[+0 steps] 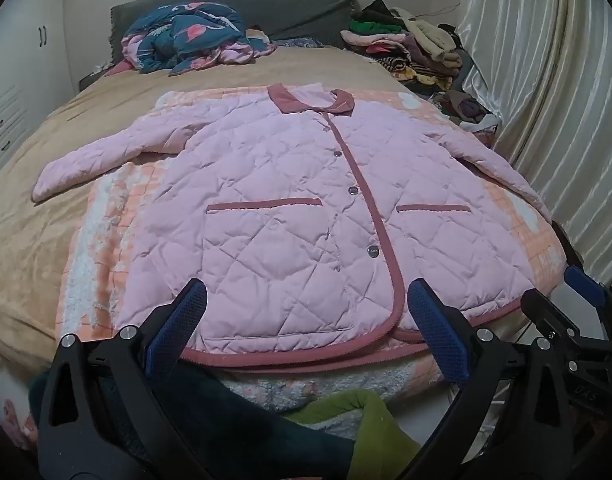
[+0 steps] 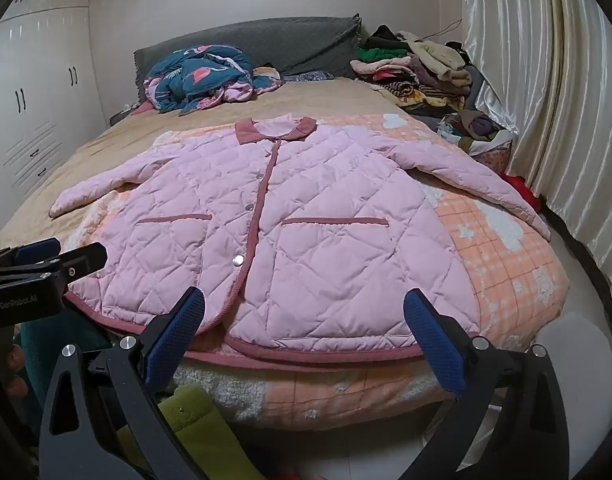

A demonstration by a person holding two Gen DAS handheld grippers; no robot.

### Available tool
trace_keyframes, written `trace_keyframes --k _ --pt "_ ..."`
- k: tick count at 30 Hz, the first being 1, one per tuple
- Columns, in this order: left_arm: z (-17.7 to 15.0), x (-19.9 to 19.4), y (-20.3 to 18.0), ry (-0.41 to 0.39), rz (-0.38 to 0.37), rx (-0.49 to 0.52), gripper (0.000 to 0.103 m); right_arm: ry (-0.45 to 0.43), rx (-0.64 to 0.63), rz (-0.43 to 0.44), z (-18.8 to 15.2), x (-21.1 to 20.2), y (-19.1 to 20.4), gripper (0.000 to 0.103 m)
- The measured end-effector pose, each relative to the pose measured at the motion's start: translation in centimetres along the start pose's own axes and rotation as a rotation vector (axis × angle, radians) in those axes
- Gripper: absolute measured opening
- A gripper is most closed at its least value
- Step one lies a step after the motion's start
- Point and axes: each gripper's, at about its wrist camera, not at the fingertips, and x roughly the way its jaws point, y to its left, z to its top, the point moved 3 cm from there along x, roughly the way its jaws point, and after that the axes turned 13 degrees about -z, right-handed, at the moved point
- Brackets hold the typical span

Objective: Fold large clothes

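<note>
The pink quilted jacket (image 1: 290, 216) lay flat, buttoned and face up, on a peach blanket (image 2: 502, 264) at the bed's near end. The left gripper (image 1: 306, 320) and right gripper (image 2: 304, 322) both hovered above its hem, jaws spread wide, holding nothing. Sleeves lay outstretched; judging by this, no fold had been made yet.

The jacket (image 1: 290, 216) covers most of the peach blanket (image 1: 102, 264). The green garment (image 2: 194, 420) is cut off by the lower edge.
</note>
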Motion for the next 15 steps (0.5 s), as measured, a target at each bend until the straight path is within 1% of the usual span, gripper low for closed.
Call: trace_keyframes --k 10,15 --pt "0.02 -0.01 0.01 -0.003 -0.007 -0.003 0.094 -0.001 -0.005 -0.011 0.1 -0.05 0.06 0.099" --pt "0.05 0.25 0.09 0.0 -0.007 -0.004 0.094 -0.007 0.004 0.001 0.0 -0.3 -0.18 0.099"
